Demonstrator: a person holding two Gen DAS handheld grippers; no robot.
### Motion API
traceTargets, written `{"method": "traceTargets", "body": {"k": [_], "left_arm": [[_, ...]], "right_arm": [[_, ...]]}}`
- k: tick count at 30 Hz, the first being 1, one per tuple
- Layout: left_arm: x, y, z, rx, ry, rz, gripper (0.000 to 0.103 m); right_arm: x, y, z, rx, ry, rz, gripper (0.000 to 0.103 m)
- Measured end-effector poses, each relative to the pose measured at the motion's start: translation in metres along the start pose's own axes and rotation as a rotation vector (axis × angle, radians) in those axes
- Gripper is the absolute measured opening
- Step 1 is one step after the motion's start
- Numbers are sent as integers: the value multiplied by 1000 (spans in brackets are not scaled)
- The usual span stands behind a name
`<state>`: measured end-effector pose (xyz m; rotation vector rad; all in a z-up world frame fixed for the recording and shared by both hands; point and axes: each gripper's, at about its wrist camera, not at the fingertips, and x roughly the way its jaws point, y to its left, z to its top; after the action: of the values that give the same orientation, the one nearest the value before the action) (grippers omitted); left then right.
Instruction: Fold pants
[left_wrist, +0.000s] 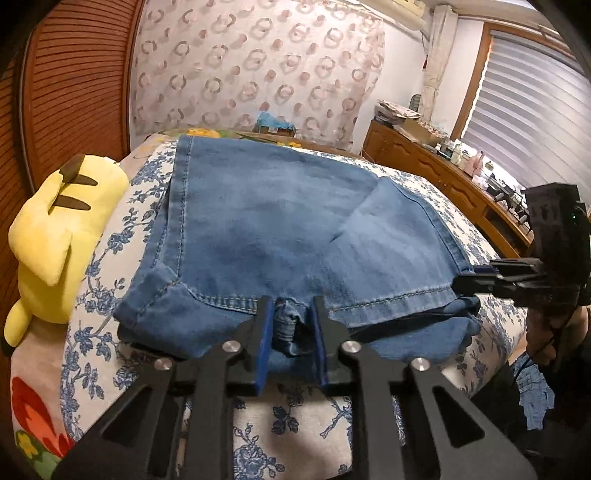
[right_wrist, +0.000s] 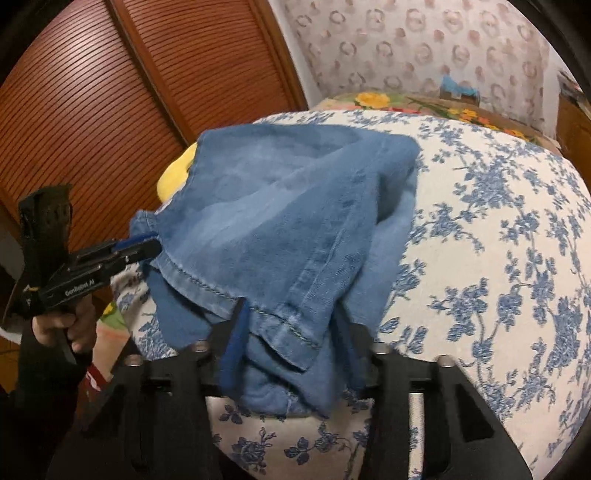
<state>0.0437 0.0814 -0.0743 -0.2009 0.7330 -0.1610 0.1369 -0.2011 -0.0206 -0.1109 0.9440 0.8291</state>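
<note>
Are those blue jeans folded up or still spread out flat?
Folded: the blue denim jeans lie doubled in layers on the floral bedspread, hem edge over cloth beneath.

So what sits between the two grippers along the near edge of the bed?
Only the folded jeans: in the left wrist view, their hemmed edge spans from the left gripper to the right gripper.

This is a home bedroom. A bed with a blue-flowered white cover (left_wrist: 110, 236) fills the view, with a yellow plush toy (left_wrist: 55, 236) at 9 o'clock, reddish louvred wooden doors (left_wrist: 74, 81) at 10 o'clock, and a cluttered wooden dresser (left_wrist: 443, 166) under a blinded window (left_wrist: 535, 96) at 2 o'clock.
</note>
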Motion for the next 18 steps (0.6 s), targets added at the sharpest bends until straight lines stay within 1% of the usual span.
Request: {"method": "traceTargets", "body": {"k": [1, 3, 4, 6, 11, 14, 18], "left_arm": [[1, 2, 0, -6, 7, 1, 12], [-1, 4, 0, -16, 3, 5, 8], [-4, 2, 0, -14, -6, 5, 7], [-10, 0, 1, -10, -26, 1, 5], [-37, -2, 7, -29, -97, -3, 4], [-50, -3, 11, -24, -128, -3, 4], [-60, -4, 13, -10, -141, -1, 4]], "right_arm": [[-2, 0, 2, -8, -13, -5, 18], [-10, 3, 13, -23, -52, 26, 11], [-15, 6, 20, -37, -66, 32, 11], [-25, 14, 38, -76, -100, 18, 10], [-43, 47, 89, -195, -166, -18, 9], [-44, 66, 111, -234, -197, -23, 8], [-40, 86, 133, -260, -216, -10, 7]]}}
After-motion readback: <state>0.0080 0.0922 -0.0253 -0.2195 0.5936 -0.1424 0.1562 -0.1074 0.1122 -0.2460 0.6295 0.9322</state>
